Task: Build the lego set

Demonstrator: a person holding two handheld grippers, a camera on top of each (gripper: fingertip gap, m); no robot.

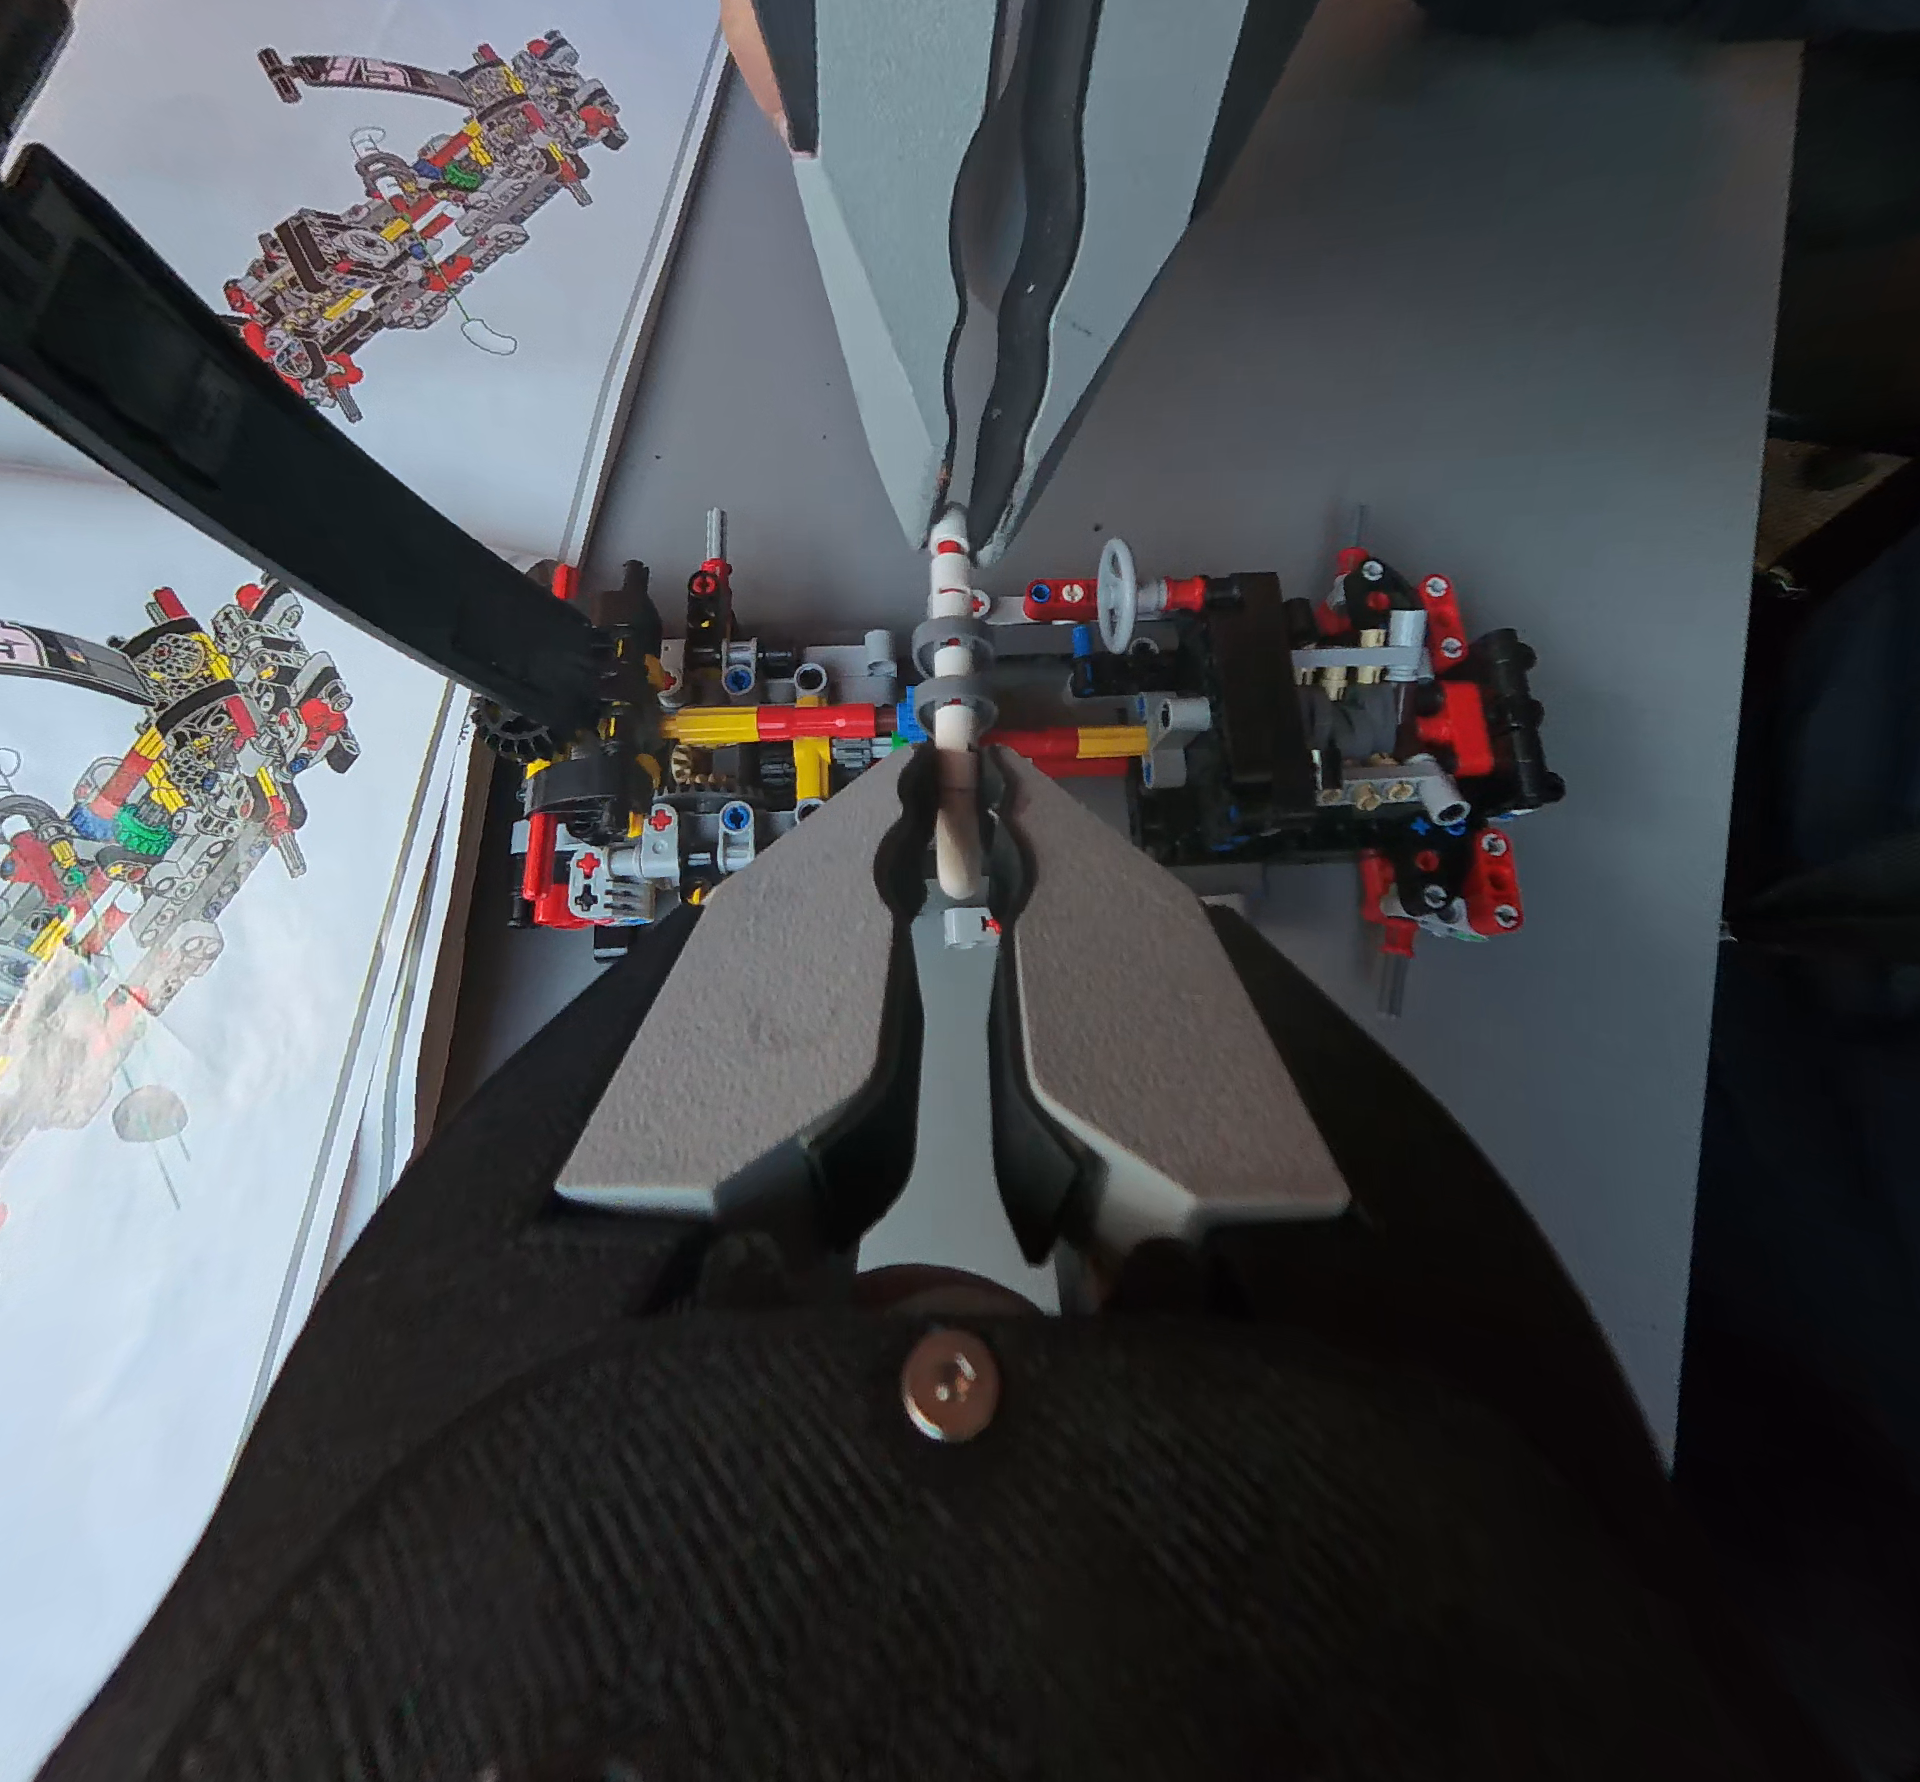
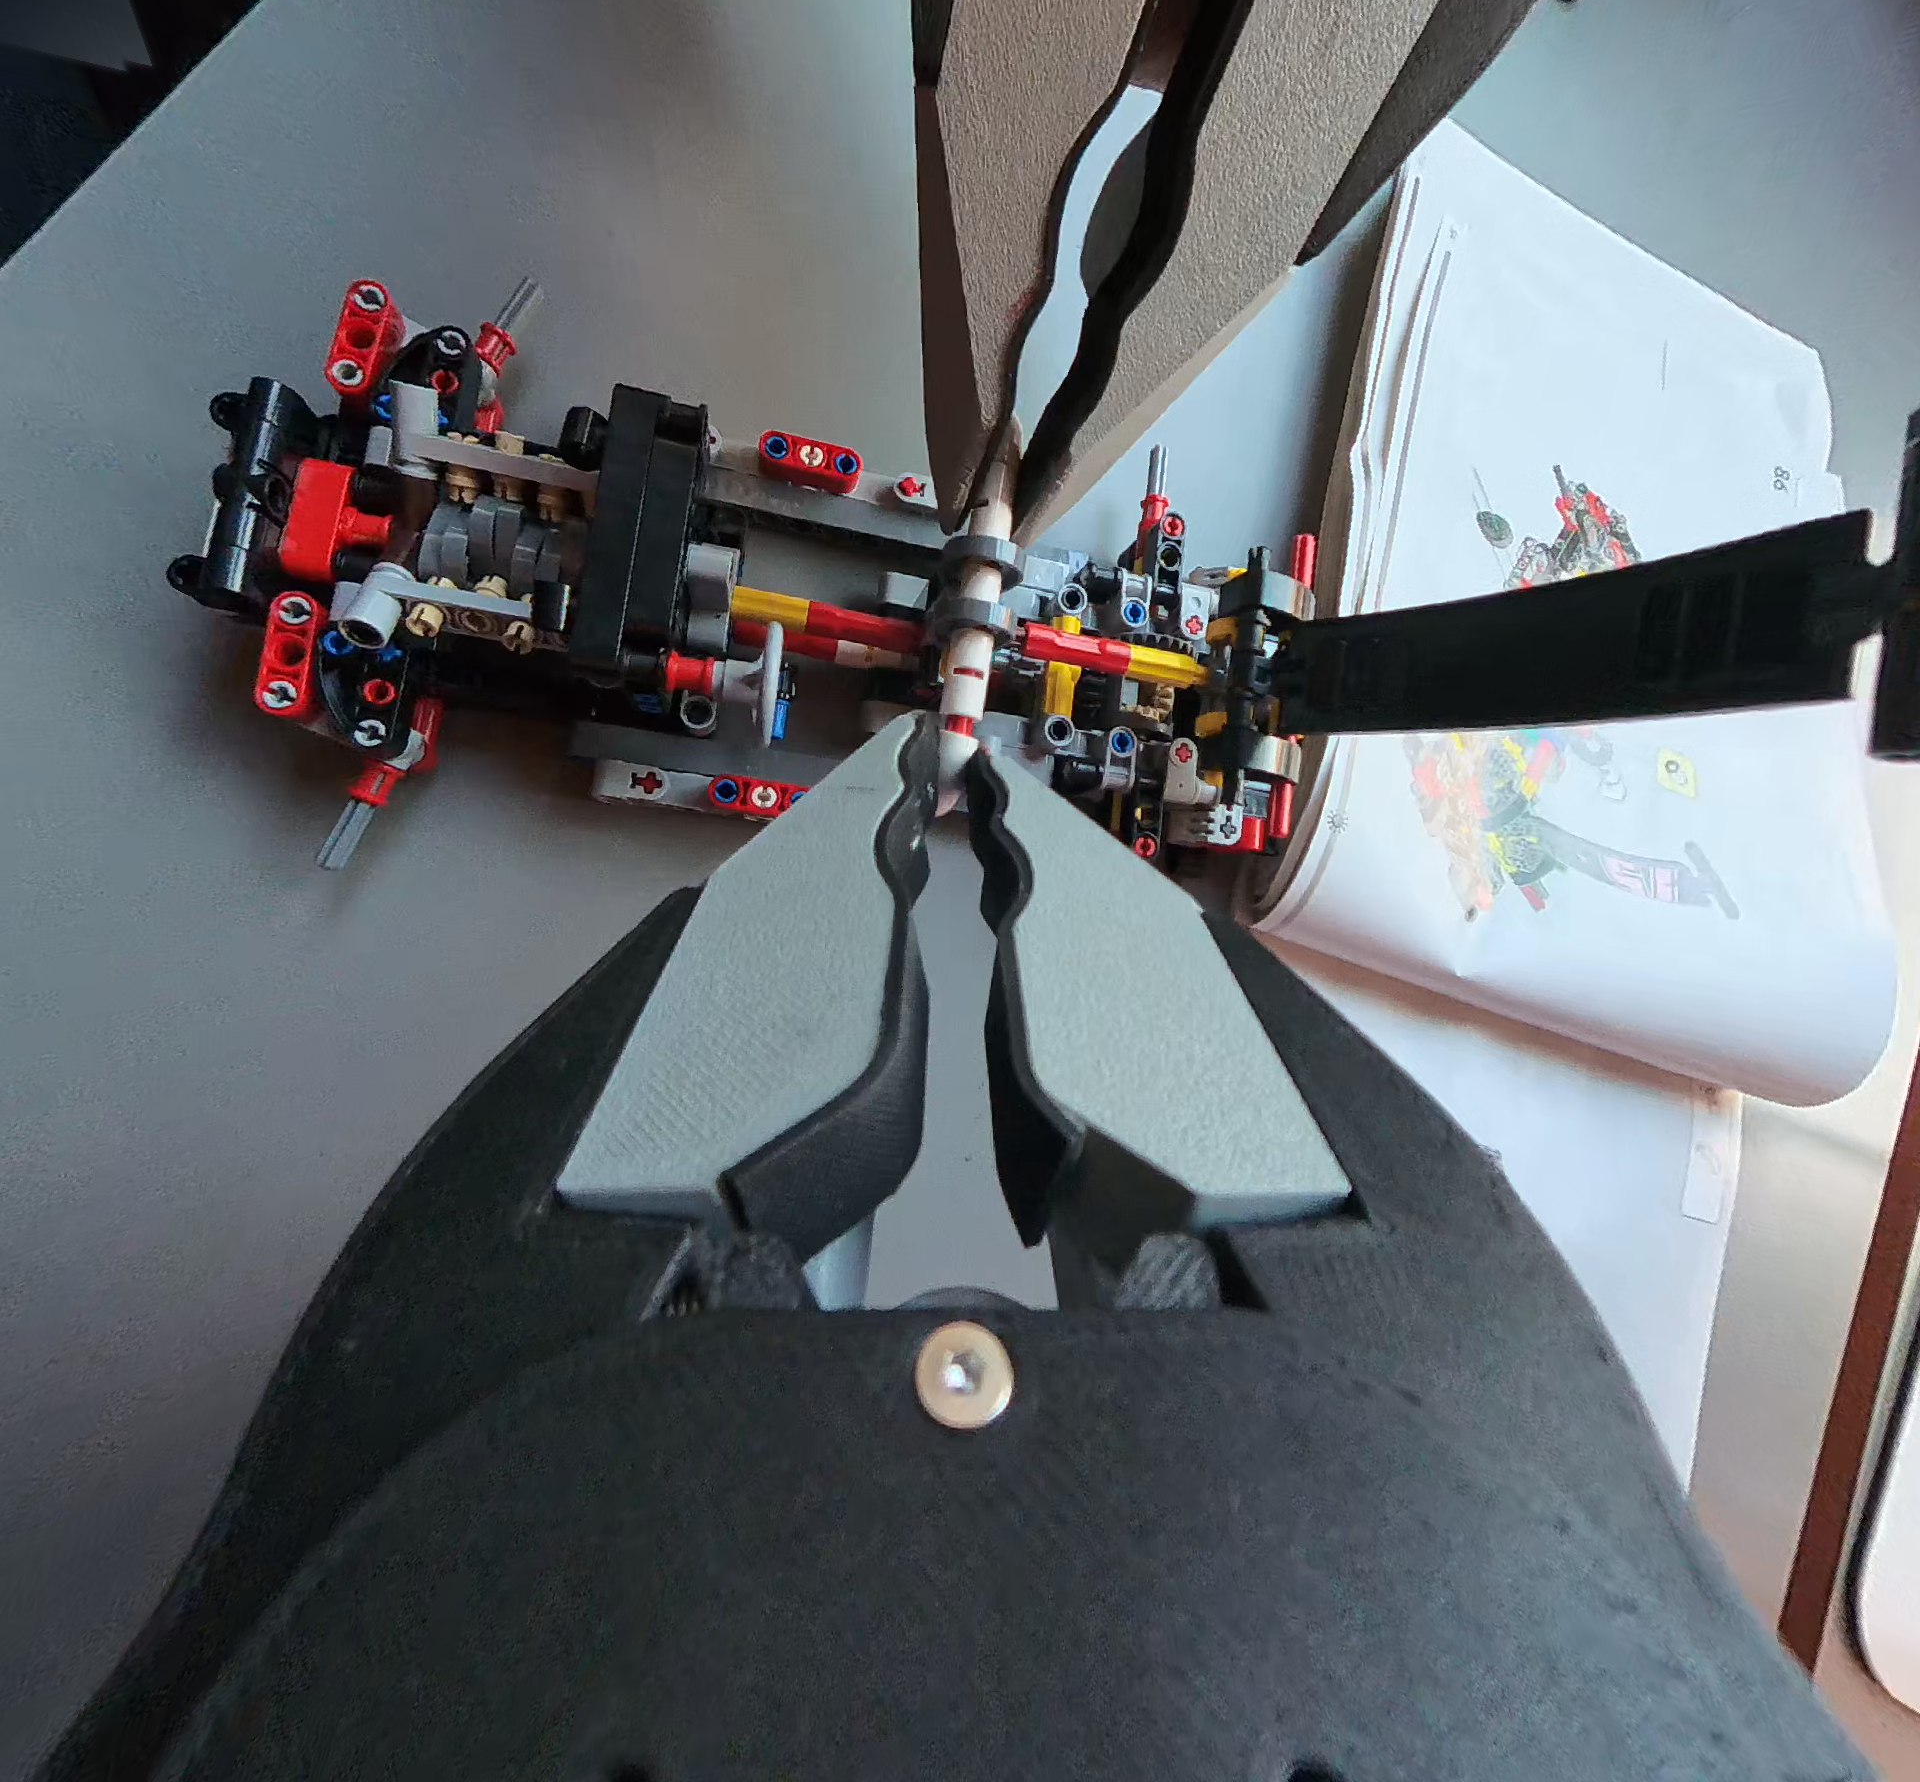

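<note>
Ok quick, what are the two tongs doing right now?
Left tongs: closed on the tan end of the white rod with grey rings.
Right tongs: closed on the rod's other, white end, above the brick car frame.

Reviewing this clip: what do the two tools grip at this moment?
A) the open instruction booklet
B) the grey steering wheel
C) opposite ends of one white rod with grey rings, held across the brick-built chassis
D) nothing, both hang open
C: the left tool and the right tool each pinch one end of the white rod above the chassis.
</note>
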